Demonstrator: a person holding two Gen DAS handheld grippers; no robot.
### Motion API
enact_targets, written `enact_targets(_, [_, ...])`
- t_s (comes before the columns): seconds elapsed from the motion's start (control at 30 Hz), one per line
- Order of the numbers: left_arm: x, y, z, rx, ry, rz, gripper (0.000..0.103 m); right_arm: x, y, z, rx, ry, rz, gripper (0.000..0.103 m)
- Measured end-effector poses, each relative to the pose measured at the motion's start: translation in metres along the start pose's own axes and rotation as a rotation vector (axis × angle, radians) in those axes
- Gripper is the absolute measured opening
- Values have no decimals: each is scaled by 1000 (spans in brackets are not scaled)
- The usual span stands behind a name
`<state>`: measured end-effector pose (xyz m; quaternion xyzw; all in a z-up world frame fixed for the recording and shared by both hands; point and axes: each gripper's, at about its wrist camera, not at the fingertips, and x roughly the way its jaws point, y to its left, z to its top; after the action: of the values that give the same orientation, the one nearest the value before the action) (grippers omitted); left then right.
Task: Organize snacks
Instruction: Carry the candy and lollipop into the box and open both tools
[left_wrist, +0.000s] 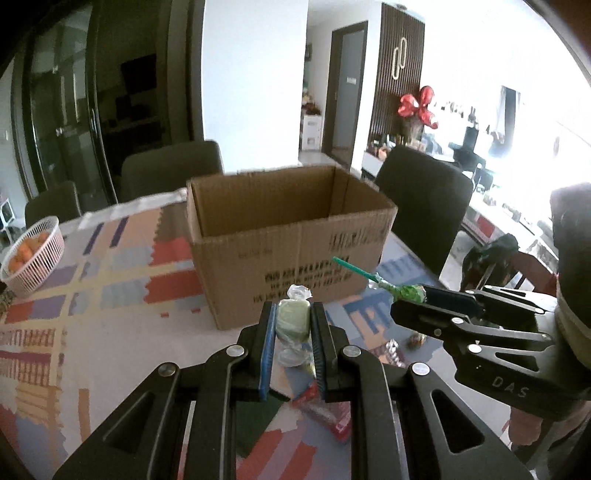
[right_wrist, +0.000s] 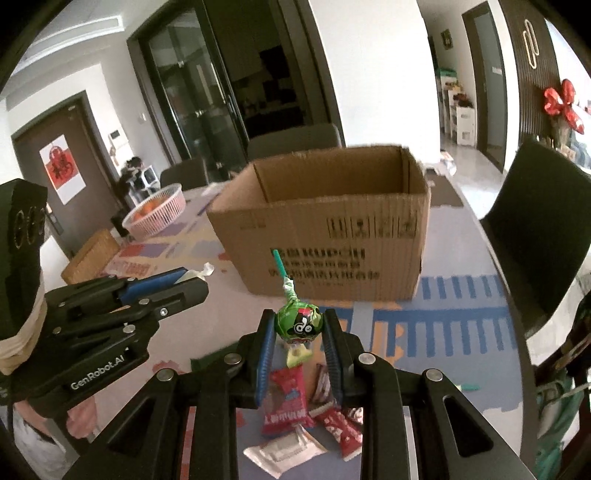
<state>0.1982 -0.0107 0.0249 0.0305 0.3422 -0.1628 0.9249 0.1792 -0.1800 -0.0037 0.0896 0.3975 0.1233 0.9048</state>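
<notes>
Carrying both sweets to the open cardboard box (left_wrist: 291, 236) is the step in hand, as I judge it, so aim for its mouth, not its near wall. The box stands on the patterned table (left_wrist: 110, 266), ahead of both tools. Your left hand-held gripper (left_wrist: 293, 321) is clenched on a pale green wrapped candy (left_wrist: 293, 318); your right hand-held gripper (right_wrist: 300, 325) grasps a green lollipop (right_wrist: 300, 320) by its head, stick (right_wrist: 280, 266) pointing toward the box. Clear the rim before letting go, and mind that stick catching the cardboard. More packets (right_wrist: 284, 402) lie on the table below.
</notes>
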Motion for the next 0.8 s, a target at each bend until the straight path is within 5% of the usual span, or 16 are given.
enact_targets(0.43, [-24, 6, 46, -6, -115, 23, 20, -22, 10, 45, -21, -120, 6, 27])
enact_targets(0.8, [-14, 24, 79, -29, -135, 25, 20, -15, 13, 82, -43, -155, -6, 27])
